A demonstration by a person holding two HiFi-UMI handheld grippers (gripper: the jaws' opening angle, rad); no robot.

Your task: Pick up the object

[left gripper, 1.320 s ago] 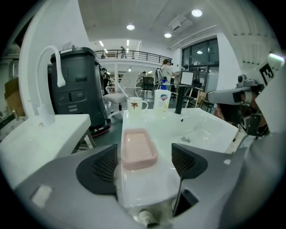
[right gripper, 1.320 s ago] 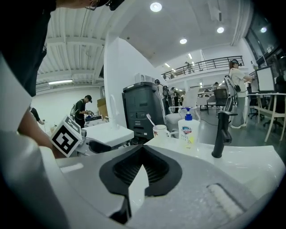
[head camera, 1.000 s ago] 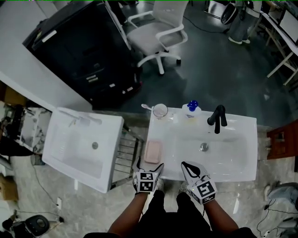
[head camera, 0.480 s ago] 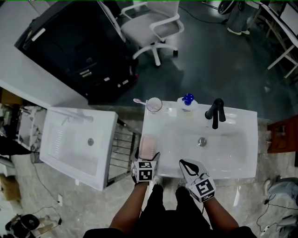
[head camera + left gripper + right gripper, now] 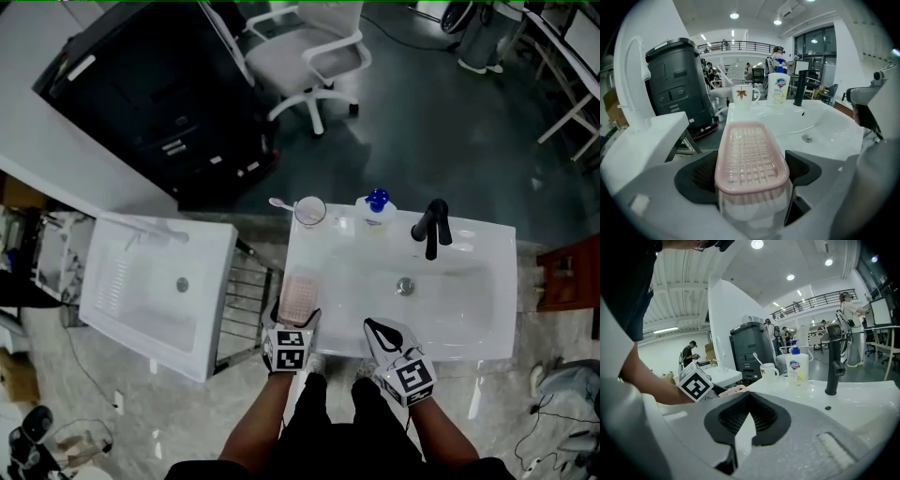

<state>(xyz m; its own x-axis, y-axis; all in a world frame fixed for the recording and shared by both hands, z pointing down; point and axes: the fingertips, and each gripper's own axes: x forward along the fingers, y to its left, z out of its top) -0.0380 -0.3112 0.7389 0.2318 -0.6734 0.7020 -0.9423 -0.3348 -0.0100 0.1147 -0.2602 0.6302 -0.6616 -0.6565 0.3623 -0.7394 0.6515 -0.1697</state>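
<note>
Pads of the left gripper appear to pinch the pink soap dish by its sides, on the white sink's left rim. The right gripper is pressed together, empty. I'd lift straight and level, squeezing gently. The dish's overhanging lip hides the actual contact.

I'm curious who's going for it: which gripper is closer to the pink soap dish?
Left. The left gripper has its fingers either side of the pink soap dish; the right gripper sits to the dish's right, at the front edge of the sink, fingers together.
</note>
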